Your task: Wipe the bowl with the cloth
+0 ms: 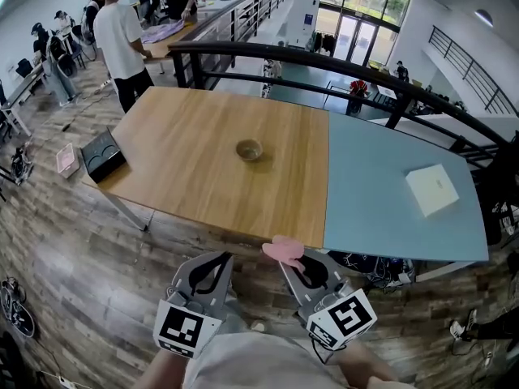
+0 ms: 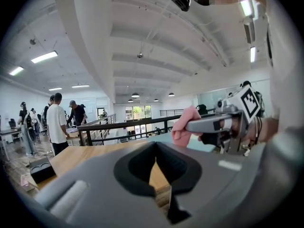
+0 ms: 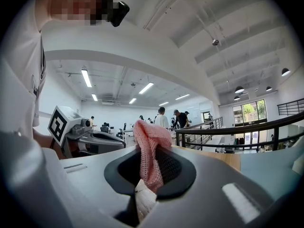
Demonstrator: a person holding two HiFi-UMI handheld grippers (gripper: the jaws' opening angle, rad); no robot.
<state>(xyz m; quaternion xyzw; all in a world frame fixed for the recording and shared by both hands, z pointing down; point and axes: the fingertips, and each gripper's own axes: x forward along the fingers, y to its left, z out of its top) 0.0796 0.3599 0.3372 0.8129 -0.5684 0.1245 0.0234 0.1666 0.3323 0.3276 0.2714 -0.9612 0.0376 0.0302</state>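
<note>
A small greenish bowl stands alone in the middle of the wooden tabletop, well beyond both grippers. My right gripper is shut on a pink knitted cloth, which bunches up above the jaws at the table's near edge. In the right gripper view the cloth hangs pinched between the jaws and hides the bowl. My left gripper is shut with nothing in it, just short of the table edge. The left gripper view shows its jaws closed, with the cloth off to the right.
The table's right half is pale blue and carries a white box. A black box sits at the left corner beside a pink tray. A dark railing runs behind the table. Several people stand at the far left.
</note>
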